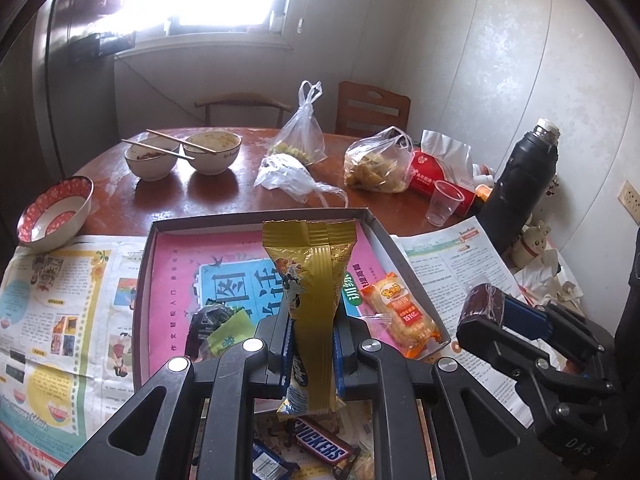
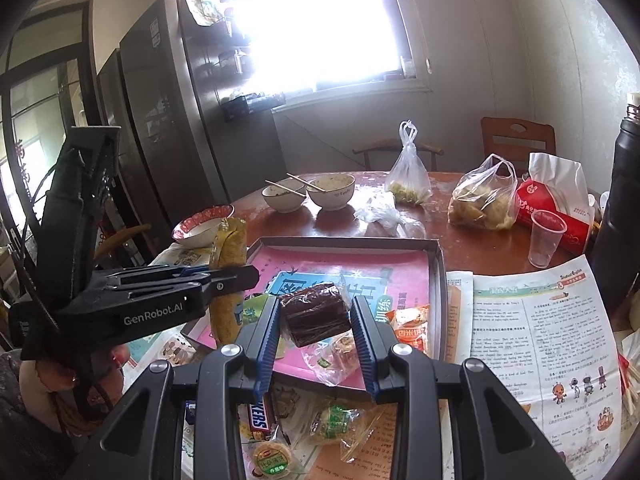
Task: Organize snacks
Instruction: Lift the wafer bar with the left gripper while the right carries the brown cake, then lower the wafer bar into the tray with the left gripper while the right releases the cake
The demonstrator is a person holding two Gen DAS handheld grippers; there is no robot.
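Observation:
My left gripper point(image 1: 312, 344) is shut on a tall gold snack packet point(image 1: 316, 300) and holds it upright over the near edge of the shallow grey box point(image 1: 260, 216) with a pink sheet inside. My right gripper point(image 2: 316, 320) is shut on a dark brown wrapped cake point(image 2: 316, 314) and holds it above the box point(image 2: 440, 280); it shows at the right of the left wrist view point(image 1: 486, 304). In the box lie an orange cracker pack point(image 1: 400, 312), a dark packet point(image 1: 208, 320) and a green packet point(image 1: 230, 332). A Snickers bar point(image 1: 320, 442) lies on the newspaper below.
Beyond the box stand two bowls with chopsticks point(image 1: 184, 152), a red-rimmed bowl point(image 1: 56, 212), plastic food bags point(image 1: 376, 164), a clear cup point(image 1: 444, 202), a red tissue pack point(image 1: 436, 176) and a black thermos point(image 1: 520, 184). Clear-wrapped pastries point(image 2: 332, 424) lie on the newspaper.

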